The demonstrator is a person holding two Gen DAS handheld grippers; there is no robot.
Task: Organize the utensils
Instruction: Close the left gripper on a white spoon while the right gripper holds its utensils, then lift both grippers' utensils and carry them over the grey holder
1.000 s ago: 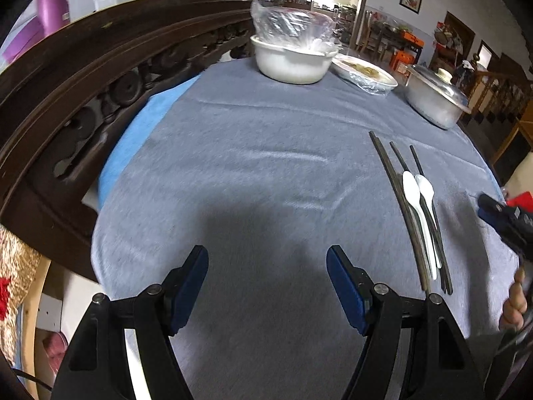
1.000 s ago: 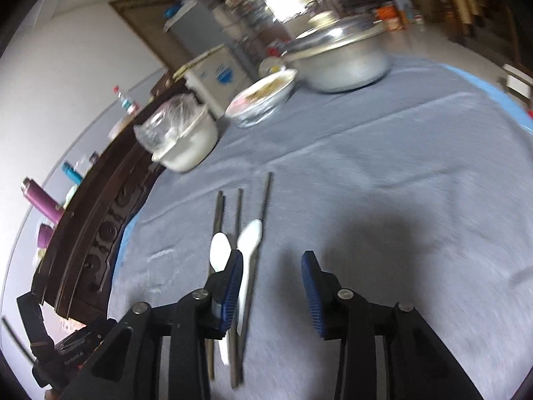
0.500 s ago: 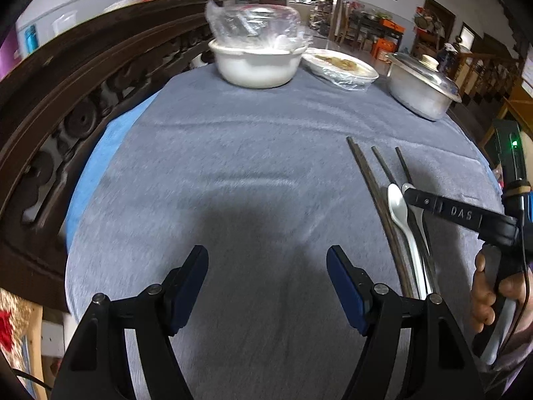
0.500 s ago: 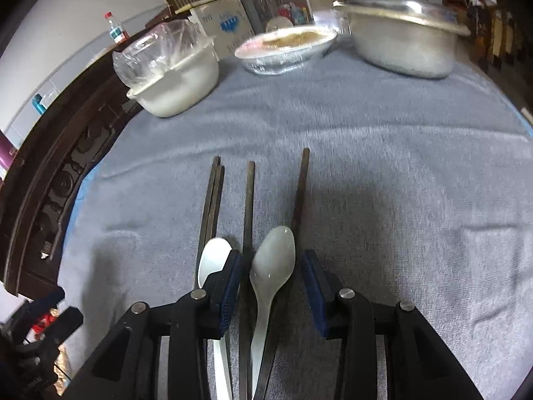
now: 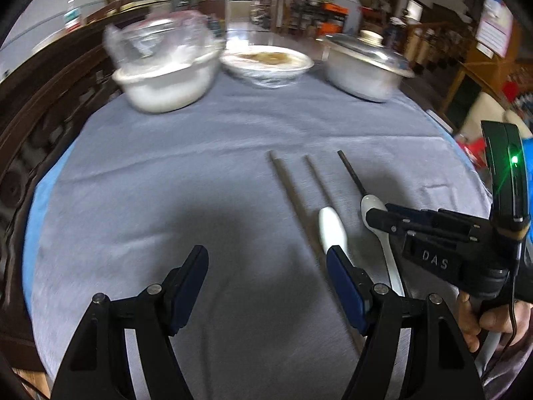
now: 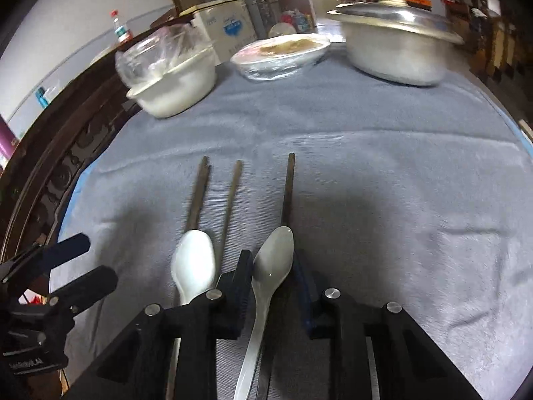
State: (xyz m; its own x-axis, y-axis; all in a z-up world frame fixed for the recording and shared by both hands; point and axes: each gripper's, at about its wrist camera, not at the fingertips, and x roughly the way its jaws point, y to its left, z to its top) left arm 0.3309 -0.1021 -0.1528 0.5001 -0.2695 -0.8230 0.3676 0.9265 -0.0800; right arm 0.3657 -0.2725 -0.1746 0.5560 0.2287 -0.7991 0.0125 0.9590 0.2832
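Three dark chopsticks and two white spoons lie side by side on the grey cloth. My right gripper is low over the right spoon; its jaws are closing, and the blue pads touch both sides of the spoon where the bowl narrows. The left spoon lies just outside its left finger. My left gripper stands open over bare cloth, with nothing between its fingers. Its right finger reaches the left spoon. The right gripper comes in from the right in the left wrist view, held by a hand.
At the far side stand a white bowl under plastic, a film-covered plate of food and a lidded metal pot. A dark carved wooden rail runs along the table's left edge.
My right gripper has come down over the right spoon and its jaws have narrowed onto it. My left gripper has swung right, toward the utensils, and stayed open.
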